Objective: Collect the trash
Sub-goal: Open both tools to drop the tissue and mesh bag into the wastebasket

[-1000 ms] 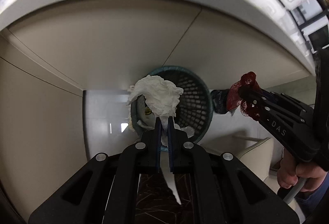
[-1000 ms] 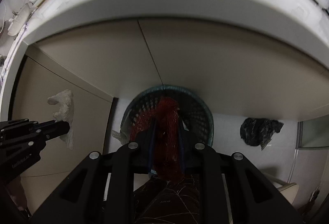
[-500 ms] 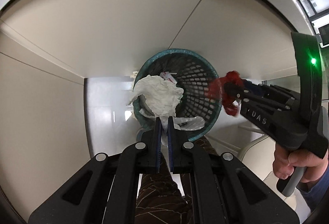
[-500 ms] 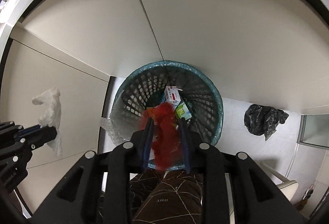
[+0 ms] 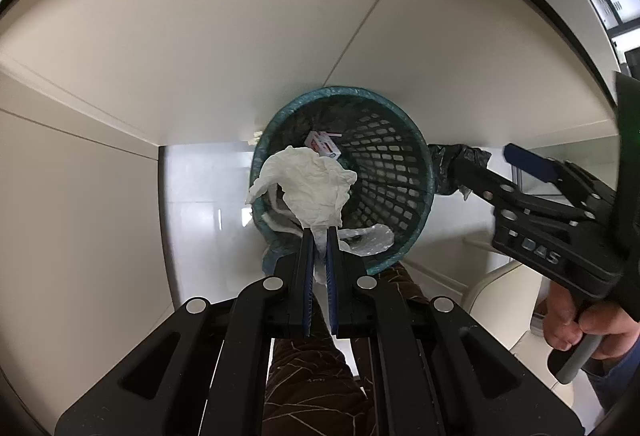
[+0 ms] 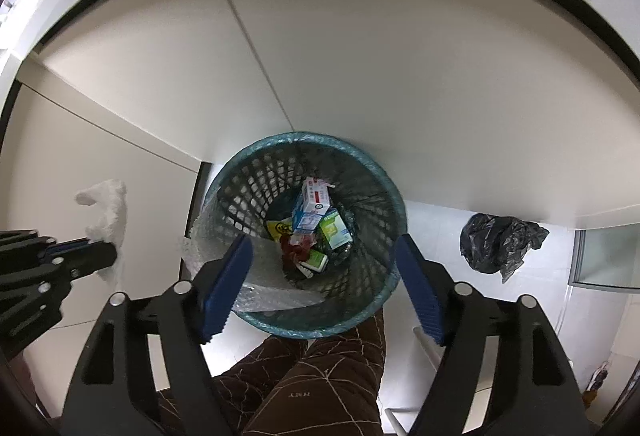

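The left claw was clamped tight on a crumpled white tissue, holding it over the near rim of the teal mesh wastebasket, around 7 o'clock of the opening. The right claw stood wide open with nothing in it, poised over the wastebasket, and a red scrap lay at the bottom among small cartons. A black plastic bag sat on the floor at the wastebasket's 3 o'clock, apart from it.
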Action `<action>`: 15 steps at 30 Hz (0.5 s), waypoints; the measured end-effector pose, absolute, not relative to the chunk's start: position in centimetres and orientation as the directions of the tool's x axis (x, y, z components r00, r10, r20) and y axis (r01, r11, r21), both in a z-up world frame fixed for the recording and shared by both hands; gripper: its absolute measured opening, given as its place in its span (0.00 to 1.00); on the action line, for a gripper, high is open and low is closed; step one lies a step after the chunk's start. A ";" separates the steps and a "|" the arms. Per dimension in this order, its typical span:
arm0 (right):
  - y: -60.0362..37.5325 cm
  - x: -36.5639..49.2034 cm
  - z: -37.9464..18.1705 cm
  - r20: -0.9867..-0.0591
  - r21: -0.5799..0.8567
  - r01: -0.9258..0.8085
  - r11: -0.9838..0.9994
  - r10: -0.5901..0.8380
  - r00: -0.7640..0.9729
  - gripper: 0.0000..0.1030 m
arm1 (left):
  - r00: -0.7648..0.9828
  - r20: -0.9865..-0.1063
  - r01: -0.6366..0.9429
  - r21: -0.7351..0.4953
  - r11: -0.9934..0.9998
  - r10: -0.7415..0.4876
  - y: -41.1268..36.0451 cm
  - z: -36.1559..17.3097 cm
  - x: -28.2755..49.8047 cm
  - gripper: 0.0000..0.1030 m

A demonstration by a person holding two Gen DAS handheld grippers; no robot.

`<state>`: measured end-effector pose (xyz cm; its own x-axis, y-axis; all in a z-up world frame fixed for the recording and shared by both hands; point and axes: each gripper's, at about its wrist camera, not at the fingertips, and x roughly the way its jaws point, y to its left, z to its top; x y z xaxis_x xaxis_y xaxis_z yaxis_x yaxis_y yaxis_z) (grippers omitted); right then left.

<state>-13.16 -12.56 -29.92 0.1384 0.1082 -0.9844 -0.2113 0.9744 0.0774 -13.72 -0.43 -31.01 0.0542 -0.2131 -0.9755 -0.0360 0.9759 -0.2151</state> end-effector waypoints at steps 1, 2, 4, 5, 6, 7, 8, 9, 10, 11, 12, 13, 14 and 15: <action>-13.1 -13.3 -29.7 -0.984 0.072 -0.201 0.977 0.103 0.147 0.76 | 0.051 -0.976 -0.030 -0.216 0.976 -0.214 -0.7 -31.1 -13.6 0.05; -13.4 -13.3 -29.4 -0.982 0.070 -0.195 0.978 0.102 0.157 0.77 | 0.048 -0.976 -0.024 -0.216 0.976 -0.214 -0.9 -31.3 -13.5 0.05; -14.2 -13.4 -28.9 -0.979 0.065 -0.186 0.980 0.099 0.178 0.81 | 0.038 -0.977 -0.003 -0.212 0.977 -0.212 -1.6 -31.7 -13.3 0.05; -14.7 -13.5 -28.7 -0.978 0.063 -0.188 0.980 0.098 0.185 0.82 | 0.029 -0.977 0.006 -0.211 0.978 -0.211 -1.8 -32.1 -13.2 0.05; -15.0 -13.5 -28.6 -0.978 0.059 -0.189 0.980 0.095 0.188 0.82 | 0.023 -0.977 0.010 -0.211 0.977 -0.211 -2.2 -32.3 -13.1 0.06; -15.4 -13.5 -28.4 -0.978 0.054 -0.187 0.981 0.090 0.189 0.82 | 0.017 -0.977 0.018 -0.210 0.977 -0.211 -2.5 -32.4 -13.0 0.06; -15.9 -13.5 -28.3 -0.978 0.048 -0.179 0.983 0.082 0.192 0.82 | 0.015 -0.977 0.026 -0.210 0.977 -0.211 -2.8 -32.6 -12.9 0.06; -16.2 -13.5 -28.0 -0.977 0.046 -0.172 0.984 0.080 0.195 0.82 | 0.013 -0.977 0.034 -0.213 0.976 -0.213 -3.2 -32.8 -12.9 0.07; -16.8 -13.5 -27.8 -0.977 0.047 -0.163 0.985 0.079 0.199 0.82 | 0.008 -0.977 0.042 -0.213 0.976 -0.214 -3.5 -32.9 -12.7 0.07; -17.3 -13.5 -27.6 -0.976 0.048 -0.152 0.987 0.079 0.201 0.82 | 0.001 -0.977 0.048 -0.211 0.976 -0.211 -3.9 -33.2 -12.7 0.07; -17.9 -13.5 -27.4 -0.976 0.049 -0.141 0.989 0.077 0.204 0.82 | -0.006 -0.977 0.052 -0.211 0.976 -0.211 -4.2 -33.4 -12.5 0.07; -18.3 -13.6 -27.2 -0.976 0.050 -0.134 0.990 0.077 0.205 0.82 | -0.013 -0.978 0.057 -0.210 0.976 -0.209 -4.6 -33.7 -12.4 0.07; -18.7 -13.7 -27.0 -0.975 0.053 -0.128 0.990 0.078 0.207 0.82 | -0.015 -0.978 0.059 -0.208 0.976 -0.207 -4.9 -33.8 -12.2 0.07; -19.1 -13.7 -26.8 -0.975 0.051 -0.124 0.991 0.076 0.209 0.82 | -0.016 -0.978 0.060 -0.207 0.977 -0.206 -5.2 -33.9 -12.0 0.08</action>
<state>-13.71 -19.09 -26.83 0.2085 0.0763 -0.9750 -0.1237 0.9910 0.0511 -12.02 -5.16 -33.93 -0.0164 -0.2062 -0.9784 0.0596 0.9766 -0.2069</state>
